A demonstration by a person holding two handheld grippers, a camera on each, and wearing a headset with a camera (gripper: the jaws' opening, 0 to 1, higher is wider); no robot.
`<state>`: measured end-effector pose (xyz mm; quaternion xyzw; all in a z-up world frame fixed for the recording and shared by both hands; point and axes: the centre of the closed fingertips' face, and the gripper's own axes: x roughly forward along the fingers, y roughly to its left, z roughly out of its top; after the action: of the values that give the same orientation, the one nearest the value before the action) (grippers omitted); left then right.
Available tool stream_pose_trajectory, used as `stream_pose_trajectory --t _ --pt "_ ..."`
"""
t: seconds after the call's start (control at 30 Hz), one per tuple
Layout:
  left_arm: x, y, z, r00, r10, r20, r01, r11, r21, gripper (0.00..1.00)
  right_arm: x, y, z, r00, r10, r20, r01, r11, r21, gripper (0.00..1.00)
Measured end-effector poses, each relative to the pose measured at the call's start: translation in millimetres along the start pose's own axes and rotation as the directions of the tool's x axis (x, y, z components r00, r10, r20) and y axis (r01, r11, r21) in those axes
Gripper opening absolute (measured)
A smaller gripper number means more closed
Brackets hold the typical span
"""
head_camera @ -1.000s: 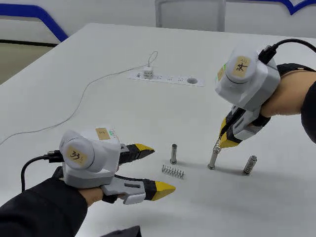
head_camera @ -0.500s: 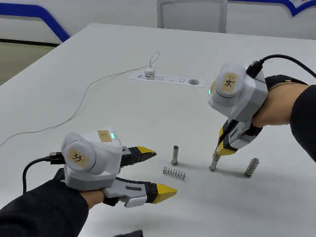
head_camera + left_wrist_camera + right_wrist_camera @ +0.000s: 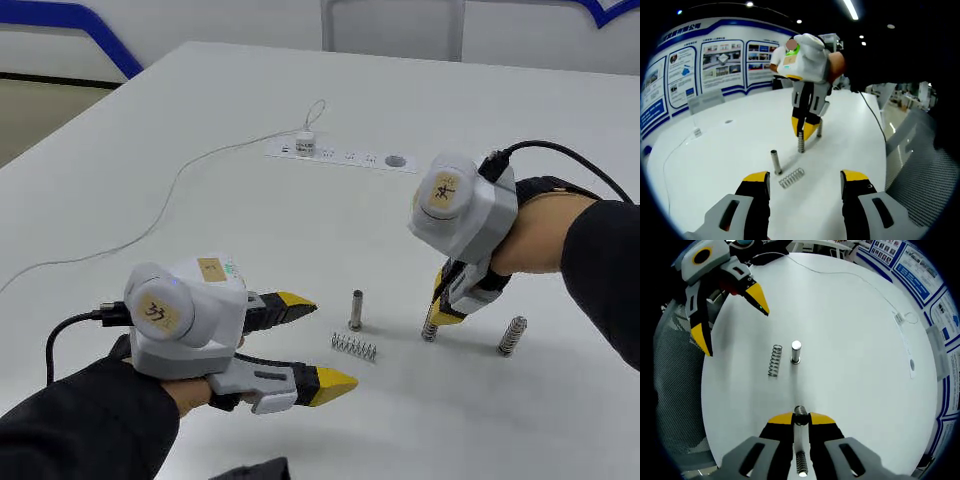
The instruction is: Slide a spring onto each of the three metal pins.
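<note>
A big white table [image 3: 200,250] sits in a room with a white wall and a blue stripe [image 3: 85,32]. Far back on the table lies a power strip [image 3: 345,157] with a white plug [image 3: 306,144] in it.

Three metal pins stand up in a row near the front. The left pin [image 3: 356,309] is bare. Just beside it, closer to the person, a loose spring [image 3: 353,347] lies flat on the table.

The right gripper [image 3: 437,314] points down at the middle pin [image 3: 430,331]. Its yellow tips are pinched almost together on the gripped spring [image 3: 801,143], which sits around that pin. In the right gripper view the coils show in the thin gap between the two tips.

The right pin [image 3: 507,348] leans a little and has the fitted spring [image 3: 513,330] around it. It stands apart from both grippers.

The left gripper [image 3: 324,341] hangs low over the table, near the loose spring. Its two yellow tips are spread wide and hold nothing.
</note>
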<state>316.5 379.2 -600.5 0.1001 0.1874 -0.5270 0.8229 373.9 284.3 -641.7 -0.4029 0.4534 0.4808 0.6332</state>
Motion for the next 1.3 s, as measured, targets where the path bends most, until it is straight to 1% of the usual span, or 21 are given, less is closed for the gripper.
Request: stream_pose_trajectory --t 0.2,0.33,0.5,0.6,1.0,1.17,1.23,1.3 --pt "-0.1 0.4 -0.4 1.0000 0.001 0.000 -0.001 1.000 -0.001 0.58 6.1 -5.0 7.0 0.9999 -0.007 0.015 0.007 1.000 0.013 0.12" --pt "-0.3 0.7 -0.5 1.0000 0.002 0.000 -0.002 1.000 -0.001 0.58 8.7 -3.9 6.8 0.9999 -0.006 0.014 0.006 1.000 0.016 0.12" --pt "-0.1 0.8 -0.9 1.0000 0.002 -0.001 -0.002 1.000 -0.001 0.58 10.6 -4.3 0.9 1.0000 -0.004 -0.001 0.004 1.000 0.014 0.13" --pt "-0.1 1.2 -0.9 1.0000 0.002 -0.001 -0.002 1.000 -0.001 0.58 11.5 -4.3 -2.6 1.0000 -0.007 -0.003 0.007 1.000 0.016 0.17" --pt "0.1 0.8 -1.3 1.0000 0.002 -0.003 -0.002 1.000 -0.001 0.59 -1.6 -2.4 -10.0 0.9997 -0.025 0.005 0.025 0.999 0.020 0.21" --pt "0.2 0.7 -1.6 1.0000 0.002 -0.005 -0.002 1.000 0.001 0.59 -3.1 10.5 -13.7 1.0000 0.004 0.003 -0.004 0.999 0.035 0.21" --pt "0.2 1.0 -1.6 1.0000 0.003 -0.005 -0.003 1.000 0.000 0.59 -2.6 19.3 -13.4 0.9997 0.023 0.001 -0.023 0.999 0.039 0.20" --pt "0.2 1.2 -1.7 1.0000 0.004 -0.006 -0.004 1.000 -0.001 0.58 -1.6 28.6 -11.2 0.9994 0.036 0.001 -0.036 0.999 0.027 0.20"
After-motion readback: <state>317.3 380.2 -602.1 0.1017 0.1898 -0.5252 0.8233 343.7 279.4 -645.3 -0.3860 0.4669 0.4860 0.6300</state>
